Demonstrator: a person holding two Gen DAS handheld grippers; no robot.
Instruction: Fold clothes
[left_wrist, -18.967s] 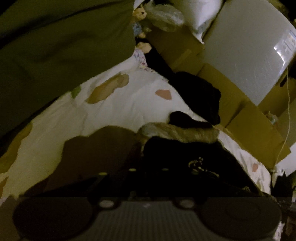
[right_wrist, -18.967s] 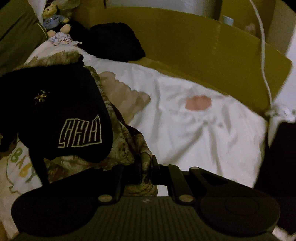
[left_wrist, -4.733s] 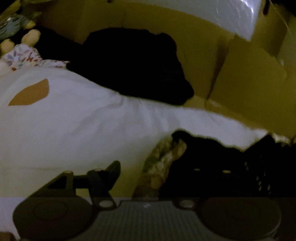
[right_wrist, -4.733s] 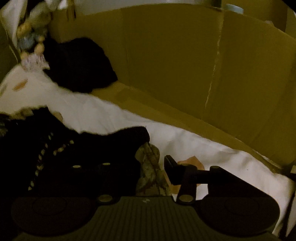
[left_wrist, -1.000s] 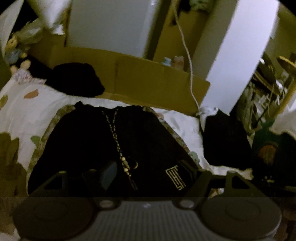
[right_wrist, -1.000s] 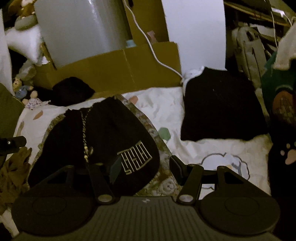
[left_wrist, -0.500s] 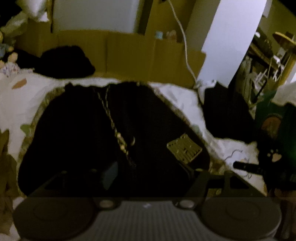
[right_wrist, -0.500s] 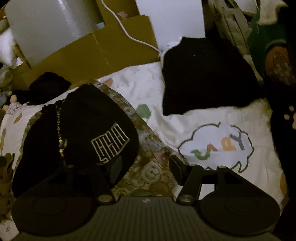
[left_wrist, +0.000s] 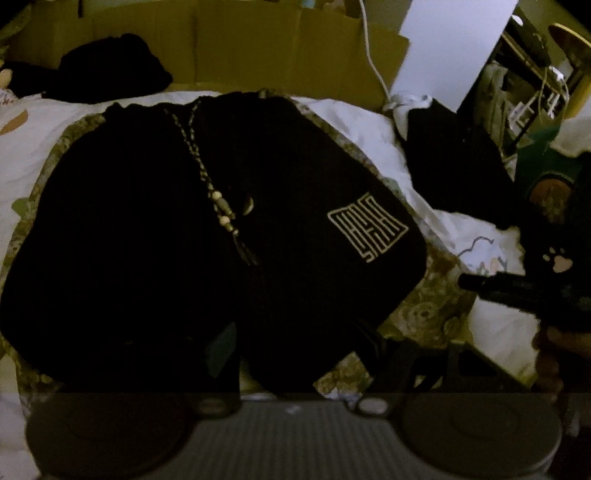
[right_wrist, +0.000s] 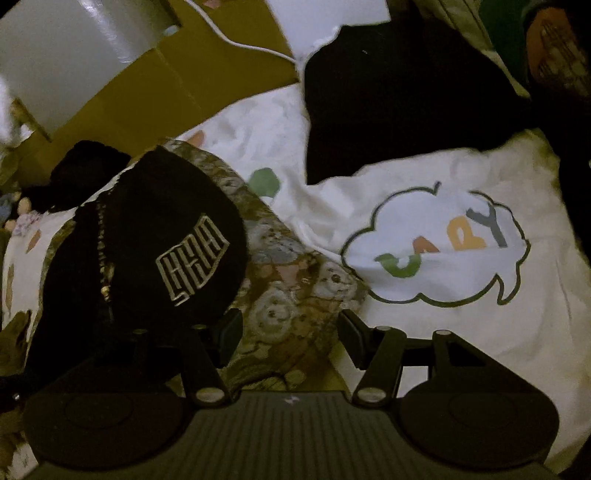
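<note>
A pair of black shorts (left_wrist: 155, 236) with a beaded drawstring and a white maze logo (left_wrist: 367, 223) lies spread flat on a camouflage-patterned garment (left_wrist: 424, 306), on the white bedsheet. My left gripper (left_wrist: 295, 354) is open, low over the shorts' near hem. My right gripper (right_wrist: 290, 336) is open, over the camouflage garment (right_wrist: 288, 295) just right of the shorts (right_wrist: 147, 240). It also shows at the right edge of the left wrist view (left_wrist: 517, 291).
A folded black garment (right_wrist: 399, 85) lies on the sheet at the far right. Another black pile (left_wrist: 110, 66) sits at the far left by the cardboard wall (left_wrist: 258, 48). The sheet bears a cloud print (right_wrist: 439, 251). A white cable (left_wrist: 373, 55) hangs over the cardboard.
Both grippers have come down and closer to the bed. The shorts and the camouflage garment fill more of both views. Both grippers stay open and empty.
</note>
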